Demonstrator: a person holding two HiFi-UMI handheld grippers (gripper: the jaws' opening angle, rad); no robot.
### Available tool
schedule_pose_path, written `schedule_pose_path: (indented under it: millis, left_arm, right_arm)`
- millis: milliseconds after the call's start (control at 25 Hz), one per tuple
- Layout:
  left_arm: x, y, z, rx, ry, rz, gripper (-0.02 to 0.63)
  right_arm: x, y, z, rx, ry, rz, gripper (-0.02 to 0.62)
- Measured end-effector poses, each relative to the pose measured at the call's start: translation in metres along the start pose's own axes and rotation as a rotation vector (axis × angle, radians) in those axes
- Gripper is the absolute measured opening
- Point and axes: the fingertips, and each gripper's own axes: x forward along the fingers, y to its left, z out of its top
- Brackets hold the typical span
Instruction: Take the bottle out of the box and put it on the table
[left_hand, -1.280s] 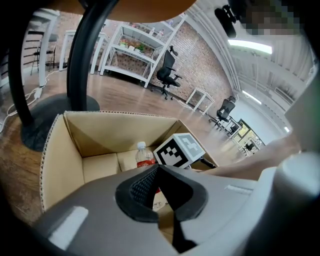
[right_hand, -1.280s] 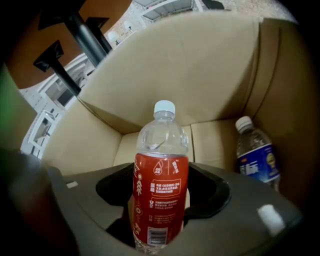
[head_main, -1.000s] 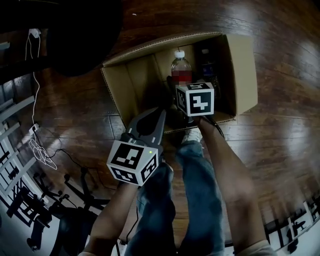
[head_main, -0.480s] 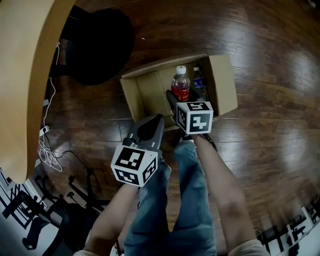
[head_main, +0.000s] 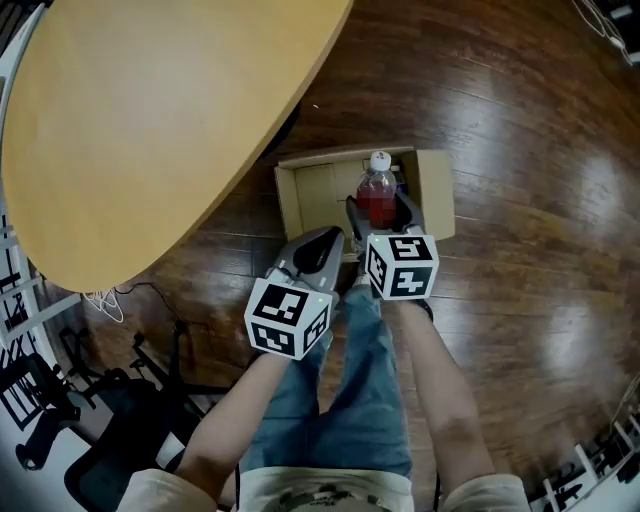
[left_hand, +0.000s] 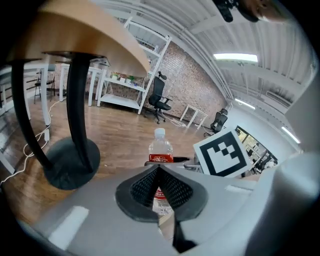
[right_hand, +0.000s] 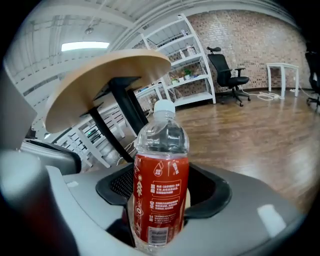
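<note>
The cardboard box (head_main: 436, 195) stands open on the wooden floor (head_main: 530, 210), with one corner under the edge of the round tan surface (head_main: 150, 120). The half of the box nearer the surface shows bare cardboard. A small dark shape sits inside the box on the far side from the surface, and it cannot be identified. The bottle (head_main: 377, 196) is clear plastic with a red label and a white cap (head_main: 380, 160). In the head view it appears upright over the box opening, toward the side away from the surface. The right gripper (head_main: 379, 208) reaches over the near wall of the box. In the right gripper view, the jaws of the right gripper (right_hand: 165, 192) are part open and clamped on the labelled body of the bottle (right_hand: 161, 195), one pad on each side. The neck and cap stand above the jaws, with floor behind them. The left gripper (head_main: 318, 243) is at the near wall of the box, on the surface side of the bottle. In the left gripper view its jaws (left_hand: 159, 170) are closed tip to tip and grip nothing. The bottle (left_hand: 160, 150) stands just beyond their tips.
</note>
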Motion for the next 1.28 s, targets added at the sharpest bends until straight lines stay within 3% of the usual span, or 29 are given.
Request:
schedule_pose_path:
  millis: [720,960,1280]
  left_arm:
    - [-0.123,-0.057,0.155,0.040,-0.220,0.078,-0.026]
    - [-0.160,-0.061,0.197,0.062,-0.324,0.147,-0.026]
    - [-0.193,-0.049,0.220,0.015,-0.389,0.216,-0.026]
  right_arm:
    - [-0.170,0.097,0.185,-0.158,-0.245,0.060,0.301]
    - [-0.206,0.130,0.246,-0.300,-0.343,0.116,0.302]
    - [-0.225,0.169,0.269,-0.381,-0.377,0.190,0.302]
